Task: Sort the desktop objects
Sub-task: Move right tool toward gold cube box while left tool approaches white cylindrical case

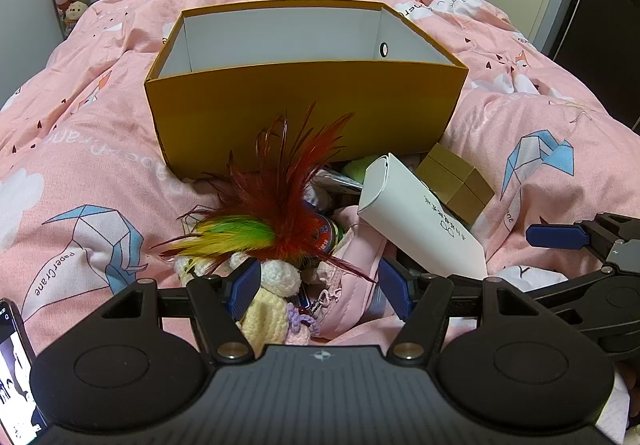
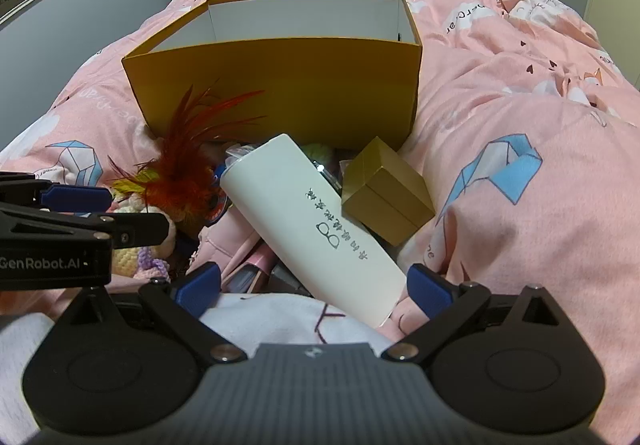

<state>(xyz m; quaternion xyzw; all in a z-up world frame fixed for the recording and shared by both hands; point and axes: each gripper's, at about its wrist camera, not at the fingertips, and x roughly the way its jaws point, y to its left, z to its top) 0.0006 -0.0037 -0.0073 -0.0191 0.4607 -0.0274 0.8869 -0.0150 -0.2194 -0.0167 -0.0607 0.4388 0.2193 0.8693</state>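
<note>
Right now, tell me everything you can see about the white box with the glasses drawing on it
The white box is a long, slim carton, apparently thin card, with rounded edges and a tuck-flap end. One face carries a small line drawing of glasses and a row of dark printed characters. It lies tilted on the pile of items in front of the orange box, far end raised, near end down between the open jaws of the right gripper, which is not touching it. Its side rests against the gold box, and it overlaps pink fabric.
</note>
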